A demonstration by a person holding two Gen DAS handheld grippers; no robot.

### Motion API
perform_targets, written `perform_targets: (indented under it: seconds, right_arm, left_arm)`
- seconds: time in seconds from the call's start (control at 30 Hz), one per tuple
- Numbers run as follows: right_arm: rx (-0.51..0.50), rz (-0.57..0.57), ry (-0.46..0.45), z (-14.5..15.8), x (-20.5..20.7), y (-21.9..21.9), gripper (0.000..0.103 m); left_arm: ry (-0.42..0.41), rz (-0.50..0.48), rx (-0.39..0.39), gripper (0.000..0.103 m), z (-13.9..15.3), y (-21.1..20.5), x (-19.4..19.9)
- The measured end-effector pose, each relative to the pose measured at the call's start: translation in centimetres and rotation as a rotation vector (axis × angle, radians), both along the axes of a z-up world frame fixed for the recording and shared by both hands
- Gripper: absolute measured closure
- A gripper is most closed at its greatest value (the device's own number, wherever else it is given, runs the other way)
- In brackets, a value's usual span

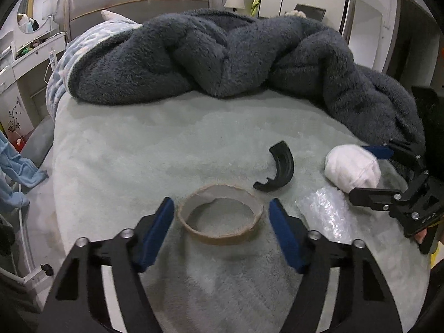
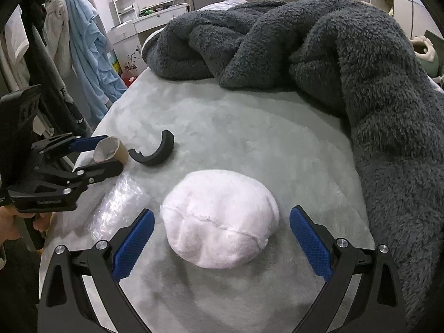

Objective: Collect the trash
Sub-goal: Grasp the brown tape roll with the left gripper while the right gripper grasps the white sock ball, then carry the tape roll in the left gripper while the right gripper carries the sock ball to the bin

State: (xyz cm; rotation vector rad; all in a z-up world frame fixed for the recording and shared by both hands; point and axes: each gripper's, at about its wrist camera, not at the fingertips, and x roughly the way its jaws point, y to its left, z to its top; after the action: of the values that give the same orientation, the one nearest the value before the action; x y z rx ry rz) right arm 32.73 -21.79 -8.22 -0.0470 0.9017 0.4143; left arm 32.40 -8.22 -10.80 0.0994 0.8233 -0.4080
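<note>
A brown cardboard ring (image 1: 220, 213) lies on the pale green bed cover (image 1: 166, 144), near the front edge. The left gripper (image 1: 220, 231) has a blue pad on each side of the ring, with a small gap on both sides, so nothing is squeezed. To the right of the ring lies a curved black plastic piece (image 1: 277, 168), and near that a crinkly clear plastic wrap (image 1: 323, 215). Past the wrap sits a soft white fluffy ball (image 2: 220, 220). The right gripper (image 2: 220, 242) is wide open around the ball, and its pads do not touch it. A big dark grey fuzzy blanket (image 1: 222, 55) is piled up at the back of the bed.
</note>
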Motion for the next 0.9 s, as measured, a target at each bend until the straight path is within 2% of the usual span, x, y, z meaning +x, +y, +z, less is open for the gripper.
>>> perform_targets:
  seconds: [0.07,0.1,0.23,0.33,0.6,0.73,0.9]
  right_arm:
    - [-0.002,0.005,-0.001,0.0,-0.1,0.0,0.012]
    - [-0.003,0.007,0.0,0.0,-0.2,0.0,0.023]
    - [0.0,0.005,0.0,0.1,-0.1,0.0,0.035]
    - [0.003,0.007,-0.012,0.7,-0.1,0.1,0.037]
    - [0.052,0.015,-0.072,4.6,-1.6,0.3,0.037]
    - [0.051,0.035,-0.089,5.4,-2.6,1.2,0.037]
    - [0.06,0.051,-0.095,5.9,-3.7,2.5,0.037]
  left_arm:
    - [0.003,0.001,0.005,0.043,-0.1,-0.2,0.0]
    - [0.002,0.002,0.006,0.043,0.0,-0.2,0.0]
    - [-0.009,0.008,-0.003,0.043,0.3,-0.2,-0.1]
    - [-0.016,0.015,-0.005,0.043,0.7,-0.1,-0.3]
    - [-0.045,0.066,-0.014,0.043,2.6,0.7,-2.2]
    - [-0.067,0.051,0.0,0.043,3.7,0.4,-3.7]
    - [-0.091,0.051,-0.078,0.043,5.6,0.9,-6.5]
